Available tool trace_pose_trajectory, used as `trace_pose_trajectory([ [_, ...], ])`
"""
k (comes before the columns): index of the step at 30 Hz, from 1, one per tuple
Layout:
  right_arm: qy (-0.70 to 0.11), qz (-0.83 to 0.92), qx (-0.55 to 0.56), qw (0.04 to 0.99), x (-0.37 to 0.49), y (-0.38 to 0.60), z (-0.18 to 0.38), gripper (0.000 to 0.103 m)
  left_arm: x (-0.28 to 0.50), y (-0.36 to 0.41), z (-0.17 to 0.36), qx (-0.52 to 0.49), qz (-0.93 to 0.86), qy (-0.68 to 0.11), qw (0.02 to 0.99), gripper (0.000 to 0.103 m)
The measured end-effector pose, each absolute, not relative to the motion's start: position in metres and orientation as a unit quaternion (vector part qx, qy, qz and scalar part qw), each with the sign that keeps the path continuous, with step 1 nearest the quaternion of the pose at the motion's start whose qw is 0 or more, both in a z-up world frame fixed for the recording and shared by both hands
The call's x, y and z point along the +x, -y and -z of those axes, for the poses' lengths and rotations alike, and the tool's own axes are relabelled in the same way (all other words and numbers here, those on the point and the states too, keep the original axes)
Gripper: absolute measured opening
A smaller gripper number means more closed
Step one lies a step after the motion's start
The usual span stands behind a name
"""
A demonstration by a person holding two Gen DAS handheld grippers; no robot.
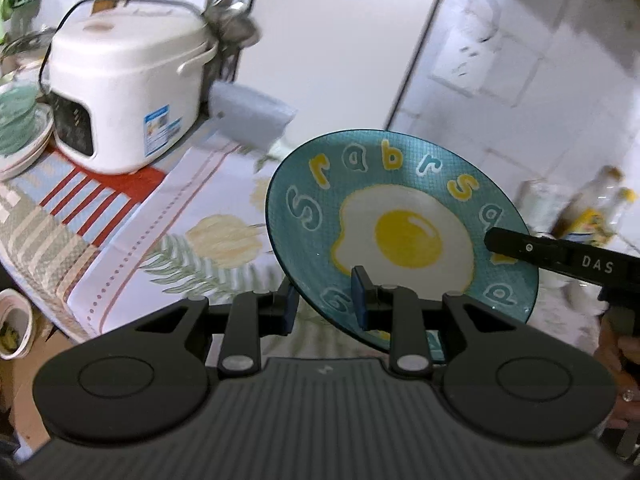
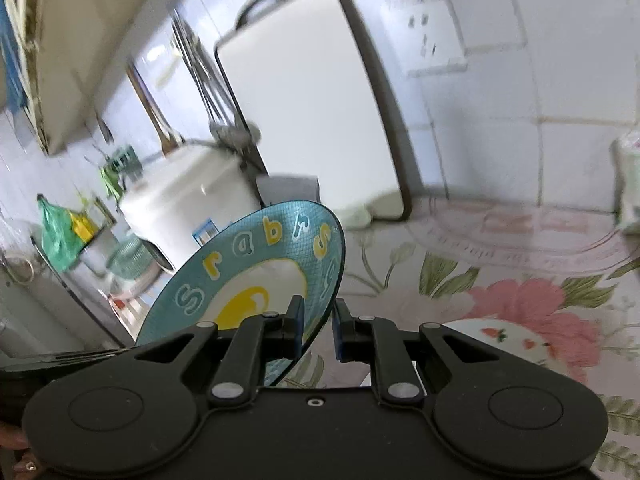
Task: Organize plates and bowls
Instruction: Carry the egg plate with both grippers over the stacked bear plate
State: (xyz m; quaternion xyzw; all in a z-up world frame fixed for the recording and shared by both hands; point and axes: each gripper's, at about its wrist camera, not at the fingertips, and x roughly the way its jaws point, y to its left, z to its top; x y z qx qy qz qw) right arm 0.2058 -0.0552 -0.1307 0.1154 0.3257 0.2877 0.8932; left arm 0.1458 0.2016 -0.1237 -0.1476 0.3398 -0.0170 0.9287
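Note:
A teal plate (image 1: 400,184) with a fried-egg picture and yellow and white letters hangs tilted above the flowered tablecloth, held from two sides. My left gripper (image 1: 324,304) is shut on its near rim, the rim caught between the blue pads. The right gripper's black finger (image 1: 520,248) lies across the plate's right rim. In the right wrist view the same plate (image 2: 240,276) stands at the left, and my right gripper (image 2: 318,324) is shut on its edge.
A white rice cooker (image 1: 120,92) stands at the back left beside stacked plates with a green bowl (image 1: 20,128). A white cutting board (image 1: 332,40) leans on the tiled wall. Bottles (image 1: 592,208) stand at the right. A white carrot-patterned plate (image 2: 508,340) lies on the cloth.

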Motion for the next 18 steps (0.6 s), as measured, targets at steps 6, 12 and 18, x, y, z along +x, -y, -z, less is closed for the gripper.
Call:
trace_pose_trajectory([
  [6,-0.306,-0.276,0.125,0.903,0.180,0.090,0.099,0.019,0.120,-0.175,0.097,-0.136,0.052,-0.326,0.934,0.026],
  [12,-0.300,-0.250,0.124,0.912,0.154,0.127,0.089,0.019,0.111,-0.142,0.089,-0.123,0.082,-0.328,0.933,0.026],
  [18,-0.306,-0.218,0.135,0.917,0.139,0.157,0.097,0.019,0.111,-0.113,0.096,-0.113,0.106,-0.344,0.926,0.026],
])
